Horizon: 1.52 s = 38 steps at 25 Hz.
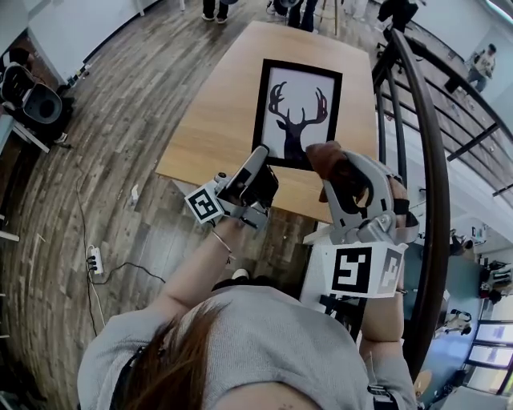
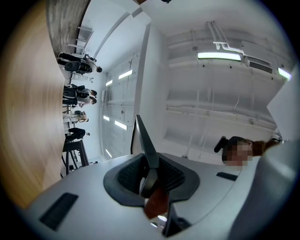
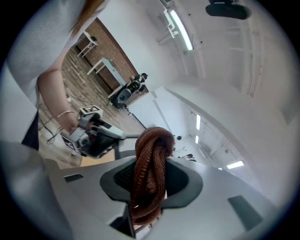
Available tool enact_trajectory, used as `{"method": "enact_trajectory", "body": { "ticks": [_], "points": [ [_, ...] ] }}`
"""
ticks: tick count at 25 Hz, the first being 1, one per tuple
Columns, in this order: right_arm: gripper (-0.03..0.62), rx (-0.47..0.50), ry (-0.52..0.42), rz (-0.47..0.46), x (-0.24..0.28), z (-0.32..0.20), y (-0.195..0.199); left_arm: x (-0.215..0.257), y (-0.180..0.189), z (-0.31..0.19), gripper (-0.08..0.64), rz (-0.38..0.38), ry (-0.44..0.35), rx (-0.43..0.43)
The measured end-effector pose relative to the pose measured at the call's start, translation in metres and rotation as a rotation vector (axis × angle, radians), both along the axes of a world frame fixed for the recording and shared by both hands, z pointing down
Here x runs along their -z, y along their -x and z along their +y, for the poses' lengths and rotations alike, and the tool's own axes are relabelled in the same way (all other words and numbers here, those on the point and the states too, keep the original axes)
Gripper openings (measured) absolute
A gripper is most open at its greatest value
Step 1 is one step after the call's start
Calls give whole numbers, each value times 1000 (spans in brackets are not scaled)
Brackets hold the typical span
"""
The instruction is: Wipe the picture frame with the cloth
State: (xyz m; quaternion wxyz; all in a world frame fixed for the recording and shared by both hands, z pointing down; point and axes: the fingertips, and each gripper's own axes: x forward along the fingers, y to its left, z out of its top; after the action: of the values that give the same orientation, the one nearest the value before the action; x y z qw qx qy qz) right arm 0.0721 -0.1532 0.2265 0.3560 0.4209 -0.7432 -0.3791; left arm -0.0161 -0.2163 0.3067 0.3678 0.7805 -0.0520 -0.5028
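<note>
The picture frame (image 1: 298,112), black-edged with a deer silhouette, is held tilted up over the wooden table (image 1: 210,128). My left gripper (image 1: 263,166) is shut on its lower left edge. In the left gripper view the thin black edge of the frame (image 2: 144,143) runs up between the jaws of the left gripper (image 2: 152,174). My right gripper (image 1: 337,166) is shut on a bunched brown cloth (image 1: 325,158), close to the frame's lower right corner. The right gripper view shows the cloth (image 3: 150,168) looped between the jaws of the right gripper (image 3: 147,183), with the left gripper (image 3: 93,133) beyond.
A dark curved railing (image 1: 430,160) runs close along my right side. People (image 1: 215,10) stand past the table's far end. A black chair (image 1: 40,102) is at the far left, and a power strip (image 1: 96,260) lies on the wood floor.
</note>
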Motion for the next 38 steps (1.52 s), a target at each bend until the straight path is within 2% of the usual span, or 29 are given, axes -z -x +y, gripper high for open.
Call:
{"method": "enact_trajectory", "body": {
  "ticks": [3,5,10,14,16,27,31,38],
  "points": [
    [133,-97,-150,-32,49,-18,-30,-5,-4,6,72,-3,6,-14],
    [133,-162,-210,-58,73,-36,-50,-5,-10,9,72,2,6,-32],
    [133,-285,-299,39,93,-81,-72,-1,-25,18,72,12,-8,-81],
    [133,-297,-261,146,72,-110,-70,4,-32,24,72,15,-29,-103],
    [133,-296,-239,169,62,-119,-70,7,-33,26,72,20,-39,-108],
    [133,-257,-180,169,43,-121,-60,10,-29,27,72,-8,-71,-112],
    [133,-243,-157,143,37,-112,-57,10,-28,29,72,-4,-71,-113],
    [133,-226,-116,171,24,-106,-54,9,-29,27,72,-9,-61,-111]
  ]
}}
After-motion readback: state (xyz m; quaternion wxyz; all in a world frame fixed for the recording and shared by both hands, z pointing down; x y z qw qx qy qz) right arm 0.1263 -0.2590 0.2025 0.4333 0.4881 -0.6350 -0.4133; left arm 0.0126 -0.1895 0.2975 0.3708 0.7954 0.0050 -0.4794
